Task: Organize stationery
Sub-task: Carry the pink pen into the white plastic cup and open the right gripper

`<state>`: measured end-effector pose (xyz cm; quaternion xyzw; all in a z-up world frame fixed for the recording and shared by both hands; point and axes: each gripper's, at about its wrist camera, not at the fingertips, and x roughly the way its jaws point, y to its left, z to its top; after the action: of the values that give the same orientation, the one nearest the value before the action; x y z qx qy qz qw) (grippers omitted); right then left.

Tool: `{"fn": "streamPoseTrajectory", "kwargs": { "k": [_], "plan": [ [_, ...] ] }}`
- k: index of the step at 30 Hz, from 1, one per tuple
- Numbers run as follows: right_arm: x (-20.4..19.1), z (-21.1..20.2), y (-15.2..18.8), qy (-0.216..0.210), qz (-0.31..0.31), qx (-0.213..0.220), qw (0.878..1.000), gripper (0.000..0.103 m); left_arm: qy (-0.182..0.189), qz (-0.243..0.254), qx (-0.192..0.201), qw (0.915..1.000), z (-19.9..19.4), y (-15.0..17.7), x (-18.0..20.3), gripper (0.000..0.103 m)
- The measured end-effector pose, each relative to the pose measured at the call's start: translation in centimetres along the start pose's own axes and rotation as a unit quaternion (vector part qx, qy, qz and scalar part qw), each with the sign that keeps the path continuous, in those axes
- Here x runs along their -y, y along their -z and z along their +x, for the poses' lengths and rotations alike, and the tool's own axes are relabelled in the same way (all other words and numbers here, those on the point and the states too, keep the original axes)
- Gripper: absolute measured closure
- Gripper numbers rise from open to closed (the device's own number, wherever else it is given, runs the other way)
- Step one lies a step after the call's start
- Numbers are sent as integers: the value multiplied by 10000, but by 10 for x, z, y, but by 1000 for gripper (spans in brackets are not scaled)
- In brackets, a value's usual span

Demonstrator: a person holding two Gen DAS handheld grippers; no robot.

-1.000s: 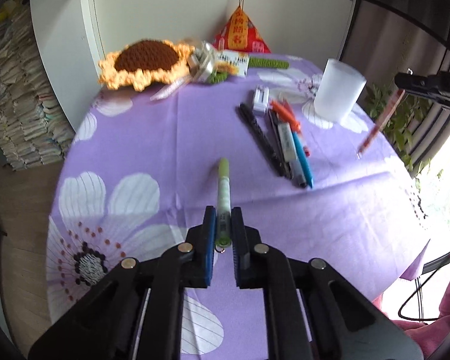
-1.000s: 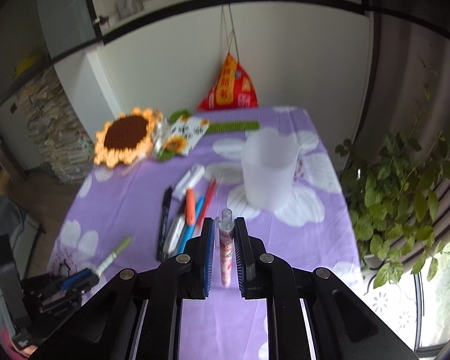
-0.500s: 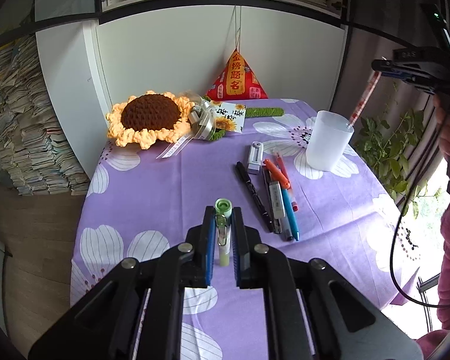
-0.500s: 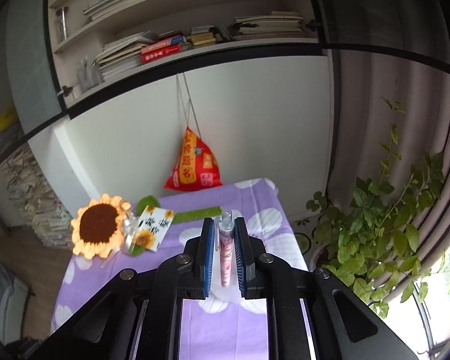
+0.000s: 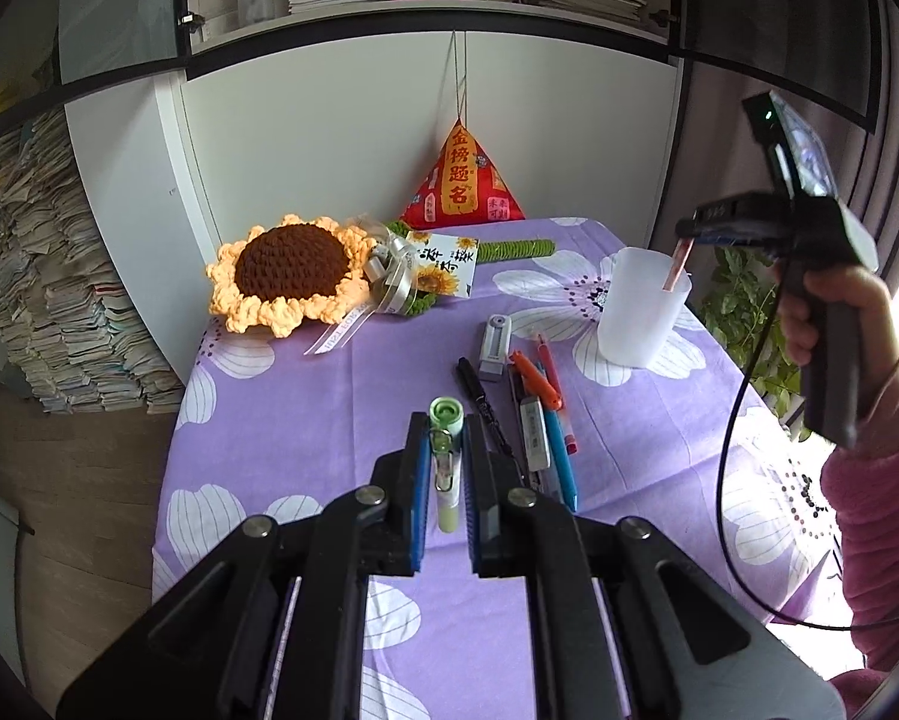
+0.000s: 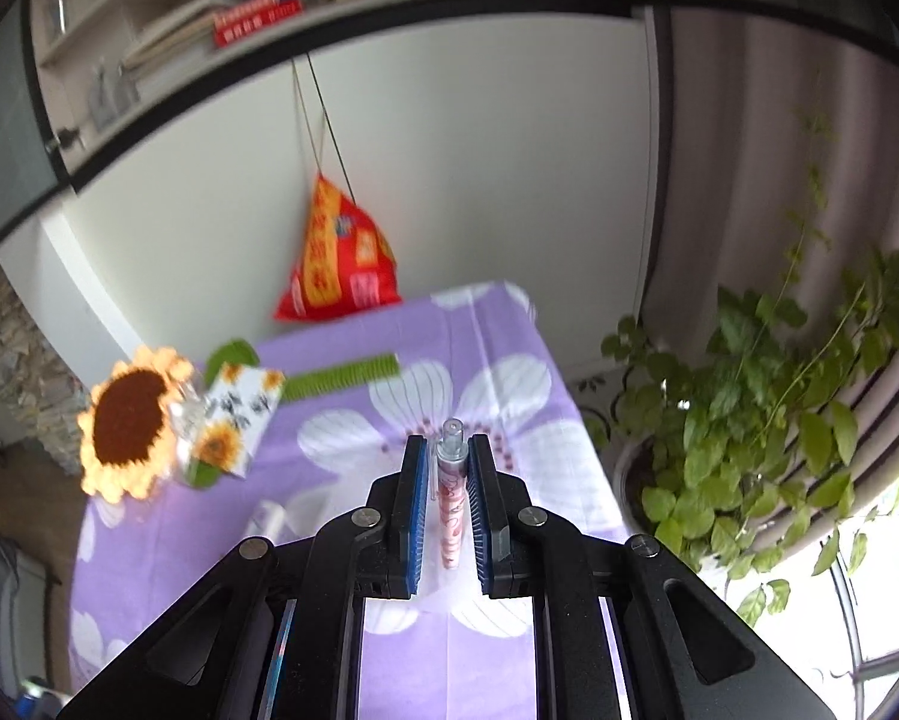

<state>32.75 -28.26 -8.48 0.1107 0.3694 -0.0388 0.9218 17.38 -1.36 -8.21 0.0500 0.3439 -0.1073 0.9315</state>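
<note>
Writing that can be read is limited to the red triangular pouch (image 5: 462,187) hung against the wall, which is printed with the gold characters 金榜题名; the lettering on the sunflower card (image 5: 446,263) and on the ribbon (image 5: 344,333) is too small to be made out. A green pen (image 5: 446,459) is clamped between the closed jaws of the left gripper (image 5: 446,483), held above the purple flowered tablecloth (image 5: 341,420). A pink patterned pen (image 6: 452,495) is gripped by the right gripper (image 6: 452,501); in the left wrist view its lower end is seen inside the rim of the translucent cup (image 5: 641,306). More pens (image 5: 539,414) and a correction tape (image 5: 494,348) are laid just left of the cup. A crocheted sunflower (image 5: 290,273) is placed at the far edge.
</note>
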Motion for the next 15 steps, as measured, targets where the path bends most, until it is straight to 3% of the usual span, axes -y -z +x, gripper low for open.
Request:
{"fn": "streamPoseTrajectory", "kwargs": {
  "k": [10, 15],
  "plan": [
    [11, 17, 10, -313, 90, -307, 9990, 88, 66, 96, -36, 9999, 3, -14, 18, 95],
    [21, -5, 22, -639, 286, -192, 9974, 65, 96, 199, -21, 9998, 7, -31, 32, 95]
  ]
}}
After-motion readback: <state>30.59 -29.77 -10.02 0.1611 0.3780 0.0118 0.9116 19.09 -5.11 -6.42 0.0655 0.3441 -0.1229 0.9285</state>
